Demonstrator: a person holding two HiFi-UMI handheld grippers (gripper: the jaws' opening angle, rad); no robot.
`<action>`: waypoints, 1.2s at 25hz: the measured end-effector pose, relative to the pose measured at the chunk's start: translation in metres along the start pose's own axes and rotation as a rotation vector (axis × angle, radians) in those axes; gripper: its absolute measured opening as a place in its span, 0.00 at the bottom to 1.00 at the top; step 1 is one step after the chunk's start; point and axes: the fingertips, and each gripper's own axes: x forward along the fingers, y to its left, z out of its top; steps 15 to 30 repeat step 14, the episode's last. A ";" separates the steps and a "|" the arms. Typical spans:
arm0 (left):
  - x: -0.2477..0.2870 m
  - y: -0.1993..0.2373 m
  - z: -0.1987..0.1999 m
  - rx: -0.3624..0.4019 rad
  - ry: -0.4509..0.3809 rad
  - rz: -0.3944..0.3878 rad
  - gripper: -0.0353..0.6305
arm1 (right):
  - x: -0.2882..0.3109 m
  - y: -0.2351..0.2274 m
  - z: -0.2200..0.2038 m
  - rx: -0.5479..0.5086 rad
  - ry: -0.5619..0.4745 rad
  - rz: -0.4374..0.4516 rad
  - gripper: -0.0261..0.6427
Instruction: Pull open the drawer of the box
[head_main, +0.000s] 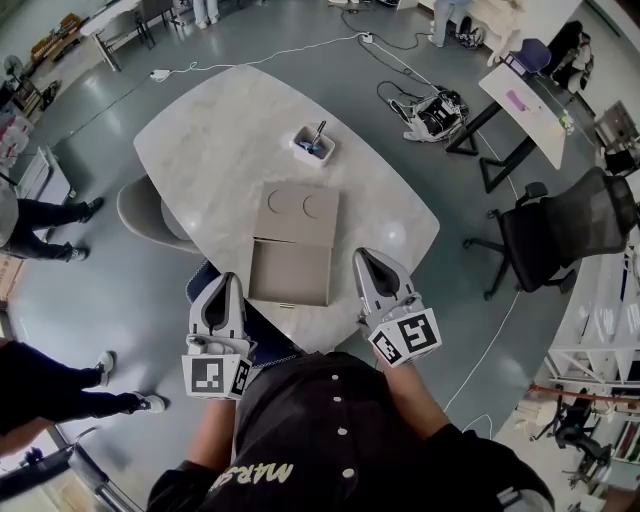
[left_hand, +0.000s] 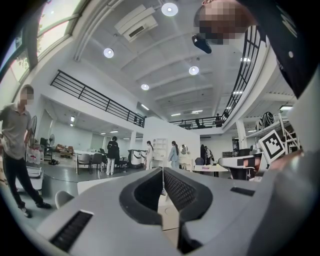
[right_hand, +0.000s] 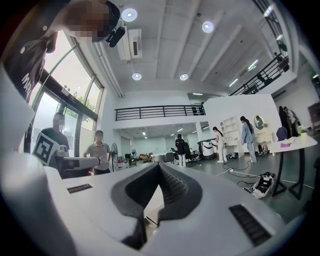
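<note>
A flat beige box (head_main: 303, 213) with two round marks on its lid lies on the marble table (head_main: 210, 150). Its drawer (head_main: 290, 272) stands pulled out toward me, showing an empty tray. My left gripper (head_main: 228, 280) sits just left of the drawer's near corner, off the table edge, jaws shut with nothing between them. To the drawer's right, over the table's edge, my right gripper (head_main: 366, 256) is also shut and empty. In the left gripper view the pads meet at the left gripper's tip (left_hand: 162, 170); the right gripper's tip (right_hand: 159, 165) is likewise closed in its own view.
A small white cup with pens (head_main: 313, 145) stands beyond the box. A grey chair (head_main: 145, 212) is tucked at the table's left. A black office chair (head_main: 555, 232) and a desk (head_main: 525, 105) stand at right. Cables (head_main: 420, 105) lie on the floor. People's legs (head_main: 50, 215) show at left.
</note>
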 end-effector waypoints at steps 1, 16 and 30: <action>0.000 0.000 0.000 -0.001 0.001 0.000 0.08 | 0.000 0.000 0.000 0.002 -0.001 0.001 0.03; 0.001 -0.001 -0.005 0.001 0.011 -0.005 0.08 | 0.003 0.000 0.000 0.029 -0.014 0.002 0.03; 0.001 -0.001 -0.005 0.001 0.011 -0.005 0.08 | 0.003 0.000 0.000 0.029 -0.014 0.002 0.03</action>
